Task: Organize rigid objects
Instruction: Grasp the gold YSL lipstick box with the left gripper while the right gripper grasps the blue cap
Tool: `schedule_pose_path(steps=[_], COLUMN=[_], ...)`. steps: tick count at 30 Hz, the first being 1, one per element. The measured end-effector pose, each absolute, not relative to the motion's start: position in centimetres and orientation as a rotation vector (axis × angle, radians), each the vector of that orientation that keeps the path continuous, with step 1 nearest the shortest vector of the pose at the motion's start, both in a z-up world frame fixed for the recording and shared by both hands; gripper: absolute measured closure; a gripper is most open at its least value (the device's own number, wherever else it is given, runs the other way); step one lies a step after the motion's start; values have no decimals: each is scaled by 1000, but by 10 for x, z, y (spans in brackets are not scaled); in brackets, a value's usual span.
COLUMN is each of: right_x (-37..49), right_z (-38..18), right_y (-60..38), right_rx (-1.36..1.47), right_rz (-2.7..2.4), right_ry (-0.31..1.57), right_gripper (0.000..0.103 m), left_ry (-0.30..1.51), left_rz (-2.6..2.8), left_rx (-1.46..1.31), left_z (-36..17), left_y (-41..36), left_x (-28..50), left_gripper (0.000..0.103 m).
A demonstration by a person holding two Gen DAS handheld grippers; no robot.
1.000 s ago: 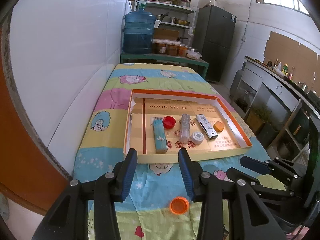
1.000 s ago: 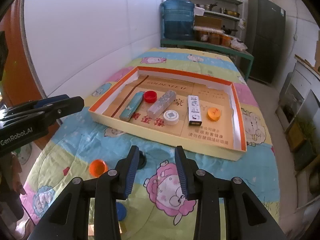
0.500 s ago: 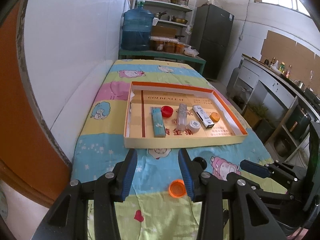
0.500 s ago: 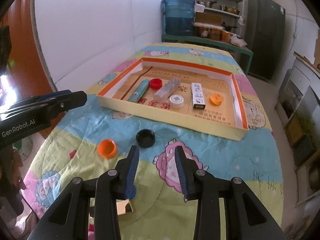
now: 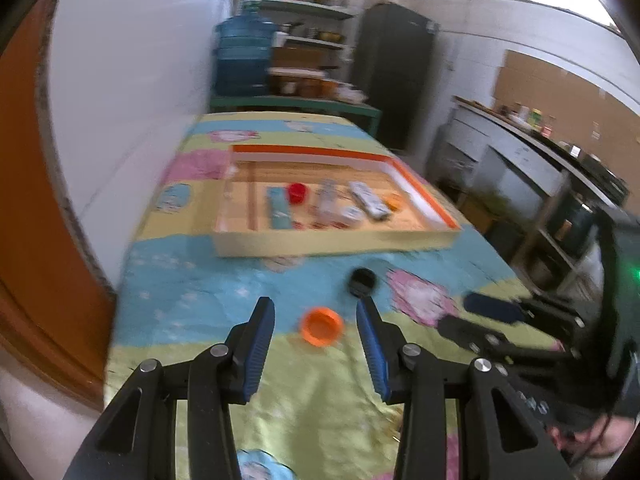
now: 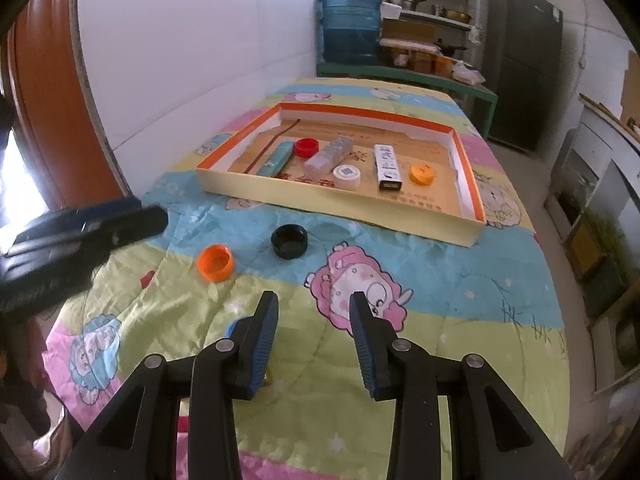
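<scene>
Both the left gripper [image 5: 316, 312] and the right gripper [image 6: 314, 306] angle downward, jaws parted and empty.

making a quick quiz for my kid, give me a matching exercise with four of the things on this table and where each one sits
Things:
1. red cap
2. black cap
3. white round lid
4. orange cap outside the tray

Places:
A. on the blanket, just in front of the tray's near wall
B. in the tray, beside the teal box
C. on the blanket, in line with the left gripper's open jaws
D. in the tray, between the clear box and the white stick

Pairs: 1-B, 2-A, 3-D, 4-C
</scene>
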State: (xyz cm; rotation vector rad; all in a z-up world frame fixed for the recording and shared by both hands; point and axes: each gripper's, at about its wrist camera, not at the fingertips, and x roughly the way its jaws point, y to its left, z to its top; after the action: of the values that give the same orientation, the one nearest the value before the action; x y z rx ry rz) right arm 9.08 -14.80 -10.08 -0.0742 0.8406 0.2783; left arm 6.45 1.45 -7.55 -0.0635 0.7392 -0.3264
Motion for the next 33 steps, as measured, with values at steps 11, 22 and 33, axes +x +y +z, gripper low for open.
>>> schedule_pose_path(steps=[11,22,33], right_x=[70,60,62], right_z=[-112,-115,-121], right_y=[-164,-181,-182], right_rx=[-42,-14,-6], right_rz=[228,188,188], right_ry=[852,859,873], right_gripper=[65,65,65], left_ry=[737,760,789], left_rz=[-550,-544,-542], left_rx=[101,127,94], left_z=[-109,-128,-135], left_y=[-39,-47,-43], left_x=[15,23,29], left_gripper=[60,60,79])
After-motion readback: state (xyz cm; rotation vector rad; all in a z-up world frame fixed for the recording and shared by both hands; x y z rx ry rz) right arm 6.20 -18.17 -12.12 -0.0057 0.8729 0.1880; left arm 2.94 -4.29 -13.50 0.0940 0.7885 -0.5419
